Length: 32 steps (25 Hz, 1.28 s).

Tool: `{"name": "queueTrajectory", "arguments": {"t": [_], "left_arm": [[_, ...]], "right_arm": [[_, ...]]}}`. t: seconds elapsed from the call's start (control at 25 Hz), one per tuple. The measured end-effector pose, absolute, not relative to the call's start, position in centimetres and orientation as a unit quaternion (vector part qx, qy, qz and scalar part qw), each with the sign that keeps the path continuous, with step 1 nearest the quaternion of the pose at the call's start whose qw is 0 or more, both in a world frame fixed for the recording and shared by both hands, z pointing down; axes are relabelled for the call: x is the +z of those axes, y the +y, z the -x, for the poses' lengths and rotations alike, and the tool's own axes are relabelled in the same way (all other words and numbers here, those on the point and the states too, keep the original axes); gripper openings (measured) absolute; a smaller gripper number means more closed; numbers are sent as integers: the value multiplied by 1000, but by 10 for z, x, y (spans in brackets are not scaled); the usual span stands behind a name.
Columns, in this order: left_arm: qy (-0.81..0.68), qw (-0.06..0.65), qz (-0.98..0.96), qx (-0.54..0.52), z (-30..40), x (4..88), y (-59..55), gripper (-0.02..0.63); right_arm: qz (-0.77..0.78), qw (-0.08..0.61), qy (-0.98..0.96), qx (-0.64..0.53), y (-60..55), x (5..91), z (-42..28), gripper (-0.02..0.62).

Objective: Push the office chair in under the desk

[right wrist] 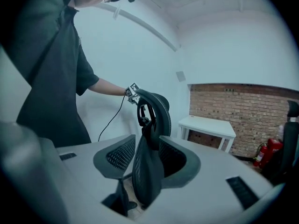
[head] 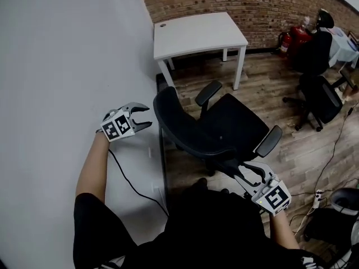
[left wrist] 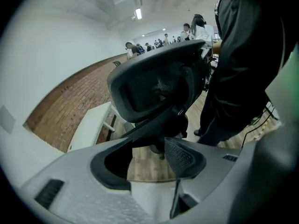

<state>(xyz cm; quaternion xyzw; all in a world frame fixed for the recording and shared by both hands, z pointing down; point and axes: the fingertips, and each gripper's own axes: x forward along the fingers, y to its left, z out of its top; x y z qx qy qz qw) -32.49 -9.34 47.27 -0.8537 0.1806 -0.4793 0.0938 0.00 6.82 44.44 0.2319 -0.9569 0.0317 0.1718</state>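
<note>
- Office chair [head: 233, 122] stands apart from the white desk [head: 196, 32], backrest [head: 179, 125] towards the person
- Left gripper [head: 147, 116]: jaws apart, empty, just beside the backrest's left edge
- Right gripper [head: 242, 170]: jaws apart astride its right edge; the desk lies beyond the chair

A person's bare left forearm [head: 94, 170] reaches forward from a dark short sleeve [head: 98, 223]. It holds the left hand-held gripper [head: 147, 116], which points toward the right of the head view with its jaws apart. Lower right, the right forearm [head: 283, 231] holds the right hand-held gripper [head: 245, 172], angled up and to the left, its jaws also apart.
</note>
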Motion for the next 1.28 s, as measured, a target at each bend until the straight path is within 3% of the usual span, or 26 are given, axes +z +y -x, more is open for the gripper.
{"name": "queueTrajectory", "arguments": {"t": [0.2,0.36,1.08,1.28], "left_arm": [[71,129,821,-551,335,481,-130,262],[7,181,797,-577,321,490,-155,281],[-184,264,735,-597,321,554,-185,282],[-197,265,732,-596,317,569,-186,248]], "right_arm": [[-256,251,-931,65,59,469,15,241],[-266,282,-919,75,62,481,11,268],[-291,403,-866,59,54,530,52,268],[-299,415,-857,59,54,539,45,265]]}}
